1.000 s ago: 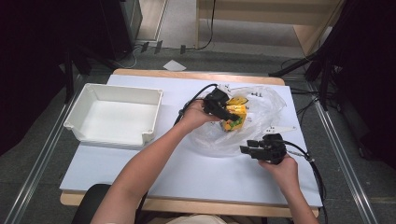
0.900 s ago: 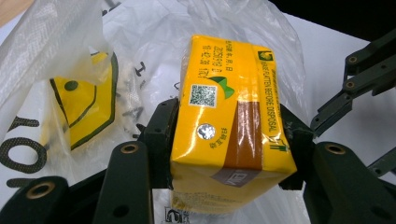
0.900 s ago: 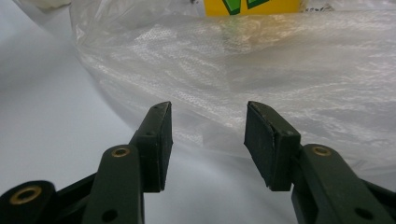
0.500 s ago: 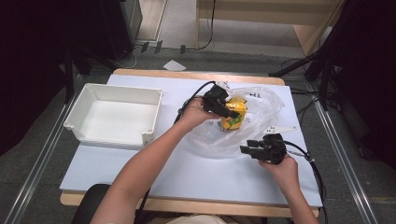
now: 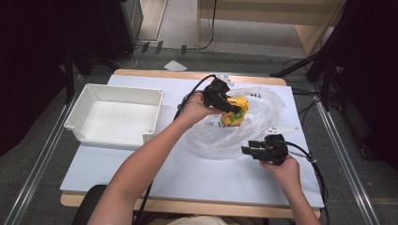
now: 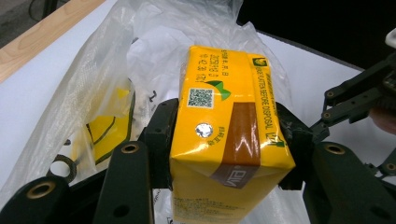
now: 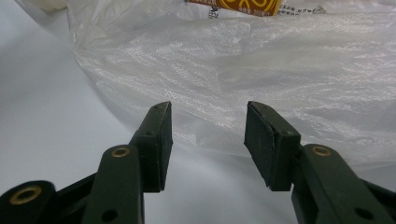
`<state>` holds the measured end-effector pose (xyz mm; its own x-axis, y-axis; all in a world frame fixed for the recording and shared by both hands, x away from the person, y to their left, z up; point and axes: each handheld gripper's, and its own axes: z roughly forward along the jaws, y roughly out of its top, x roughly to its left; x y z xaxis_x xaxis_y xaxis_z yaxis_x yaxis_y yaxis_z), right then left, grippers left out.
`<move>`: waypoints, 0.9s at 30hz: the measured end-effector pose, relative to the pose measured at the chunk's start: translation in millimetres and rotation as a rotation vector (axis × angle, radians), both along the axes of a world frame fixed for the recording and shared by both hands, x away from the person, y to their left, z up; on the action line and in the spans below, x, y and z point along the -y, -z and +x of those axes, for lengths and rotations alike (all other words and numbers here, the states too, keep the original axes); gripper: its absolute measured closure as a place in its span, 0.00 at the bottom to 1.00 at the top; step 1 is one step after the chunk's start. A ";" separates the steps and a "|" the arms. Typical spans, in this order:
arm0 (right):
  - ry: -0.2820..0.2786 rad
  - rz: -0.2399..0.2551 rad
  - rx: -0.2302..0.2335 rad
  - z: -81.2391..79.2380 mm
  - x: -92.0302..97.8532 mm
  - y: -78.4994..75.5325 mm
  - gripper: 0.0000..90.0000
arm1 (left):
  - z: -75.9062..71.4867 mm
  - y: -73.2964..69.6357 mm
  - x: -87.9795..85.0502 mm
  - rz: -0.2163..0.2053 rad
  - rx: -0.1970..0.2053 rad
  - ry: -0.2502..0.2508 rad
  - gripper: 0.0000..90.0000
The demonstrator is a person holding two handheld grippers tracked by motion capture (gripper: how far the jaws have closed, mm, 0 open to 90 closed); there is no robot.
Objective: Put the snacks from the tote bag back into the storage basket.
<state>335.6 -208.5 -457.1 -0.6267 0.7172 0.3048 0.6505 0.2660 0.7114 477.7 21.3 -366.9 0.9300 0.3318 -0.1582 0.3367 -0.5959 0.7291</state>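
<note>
A worktop (image 5: pixel 141 187) with a pale lavender-white sheet over a light wooden board stands on a grey carpeted floor (image 5: pixel 28 187). Metal rails (image 5: pixel 349 164) run along both its long sides. Behind it stands a light wooden cabinet (image 5: pixel 263 11), with black cables (image 5: pixel 213 23) trailing down to the floor and a scrap of white paper (image 5: pixel 175 65) lying there. Dark curtains (image 5: pixel 33 56) close off both sides.

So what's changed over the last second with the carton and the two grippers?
The left gripper, shut on the yellow drink carton, has lifted it slightly higher out of the clear plastic bag. The right gripper stayed put, jaws open at the bag's near edge. The white bin hasn't moved.
</note>
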 end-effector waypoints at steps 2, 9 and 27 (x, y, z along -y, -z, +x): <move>0.003 0.000 0.001 -0.1 0.0 -0.1 0.59 | -0.4 -4.1 -1.1 -0.001 -0.001 -0.003 0.58; 0.002 0.005 -0.001 -0.8 -0.6 -0.3 0.59 | -3.0 -16.8 -7.2 -0.006 -0.008 -0.010 0.58; -0.006 0.014 0.022 -4.4 -0.6 -3.3 0.54 | -9.3 -37.0 -35.5 0.011 -0.010 -0.037 0.58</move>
<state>331.2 -207.9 -453.8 -0.6374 0.7095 0.3006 0.6331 0.2598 0.7292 468.4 56.8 -329.9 0.9156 0.3673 -0.1638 0.3657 -0.5906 0.7193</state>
